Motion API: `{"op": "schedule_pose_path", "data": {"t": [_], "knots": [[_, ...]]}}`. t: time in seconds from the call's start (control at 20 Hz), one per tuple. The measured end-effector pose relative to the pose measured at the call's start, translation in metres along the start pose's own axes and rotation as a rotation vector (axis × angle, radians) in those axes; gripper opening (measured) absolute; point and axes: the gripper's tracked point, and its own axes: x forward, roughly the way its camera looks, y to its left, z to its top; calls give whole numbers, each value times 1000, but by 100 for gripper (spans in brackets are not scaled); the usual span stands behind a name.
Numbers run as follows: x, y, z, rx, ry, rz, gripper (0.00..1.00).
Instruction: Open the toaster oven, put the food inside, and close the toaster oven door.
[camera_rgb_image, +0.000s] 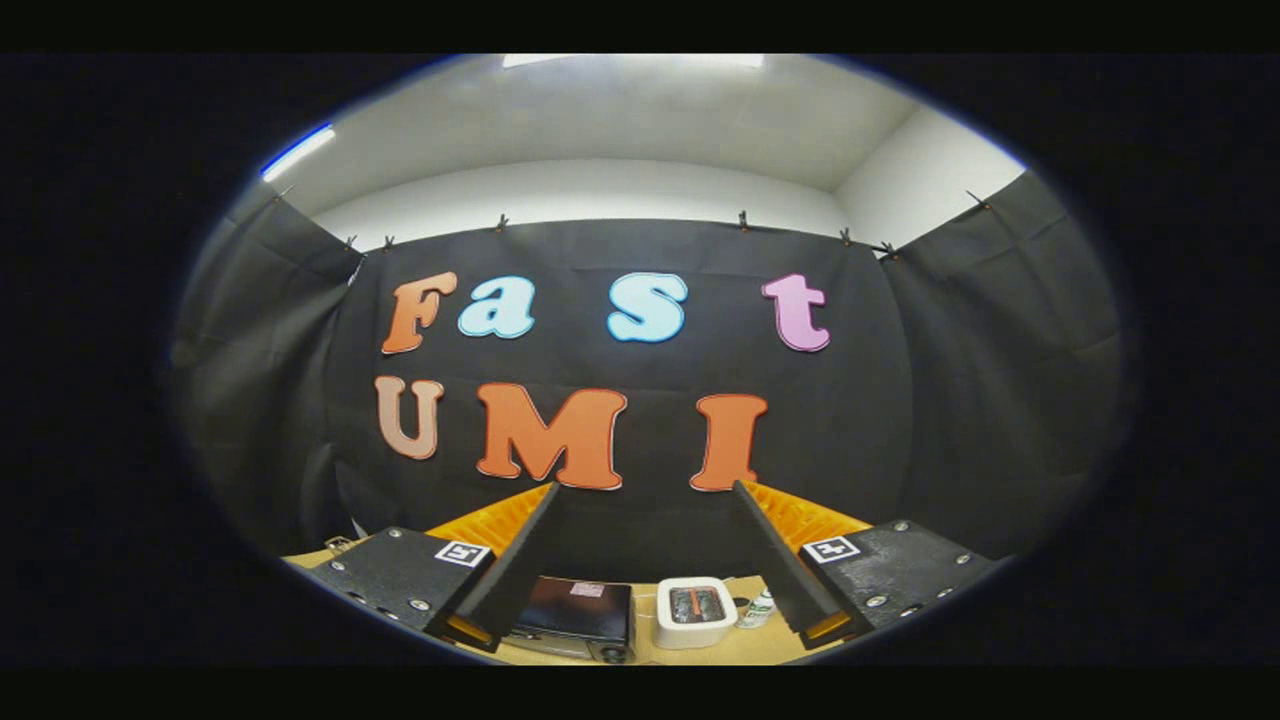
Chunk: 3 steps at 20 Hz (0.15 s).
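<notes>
- The gripper (645, 485) is held high in the lower middle of the frame, its two fingers spread wide apart with nothing between them; the tips point toward the booth's black cloth wall (640, 520).
- Far below, seen through the gap between the fingers at the bottom centre of the frame, a dark toaster oven (575, 615) sits on a light wooden table (720, 655). From this high angle its top face shows, with a small pale sticker on it; whether its door is open or closed cannot be told.
- Just right of the toaster oven, still in the bottom centre, stands a white square container (697, 610) with dark food in it, an orange-red piece among it.
- Right of the container, near the base of the right finger, are a small bottle with a green and white label (758, 608) and a small dark object that is too tiny to identify.
</notes>
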Motion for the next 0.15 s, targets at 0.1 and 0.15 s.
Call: {"op": "schedule_pose_path", "data": {"t": [0.1, 0.15], "knots": [[0, 4, 1, -6, 3, 16, 98], [0, 6, 3, -12, -1, 20, 98]]}}
